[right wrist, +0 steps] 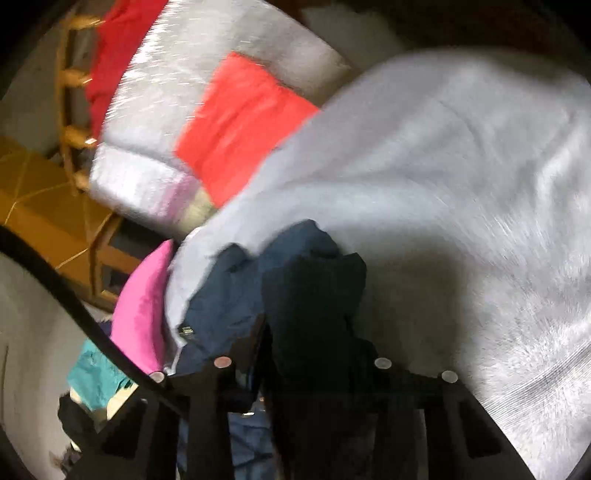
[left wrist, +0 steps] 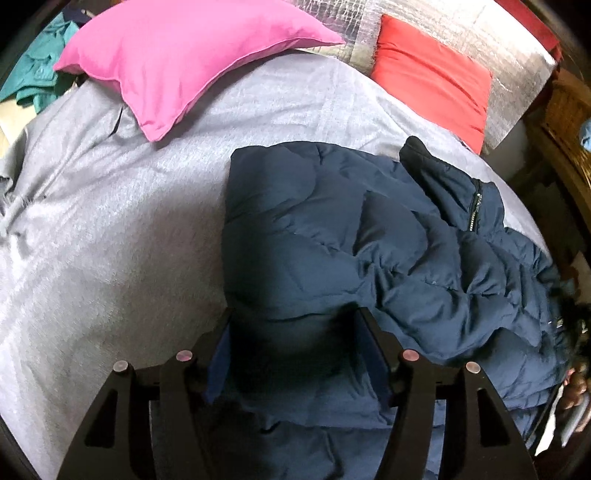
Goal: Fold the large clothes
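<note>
Jacket (left wrist: 369, 240), navy puffer, lies crumpled on grey bedsheet (left wrist: 129, 240), right half of bed, collar and zip toward far right. My left gripper (left wrist: 295, 325) hovers over near edge of jacket, jaws moderately wide, fabric between them, pads not pressing that I can see. My right gripper (right wrist: 306, 332) blurred, dark bunch of jacket (right wrist: 310, 295) between jaws; clamped or not, cannot tell. Pink pillow (left wrist: 184, 62) far left, red pillow (left wrist: 432, 77) far right against silver headboard padding (left wrist: 461, 29). Teal clothes (left wrist: 37, 74) off far left edge.
</note>
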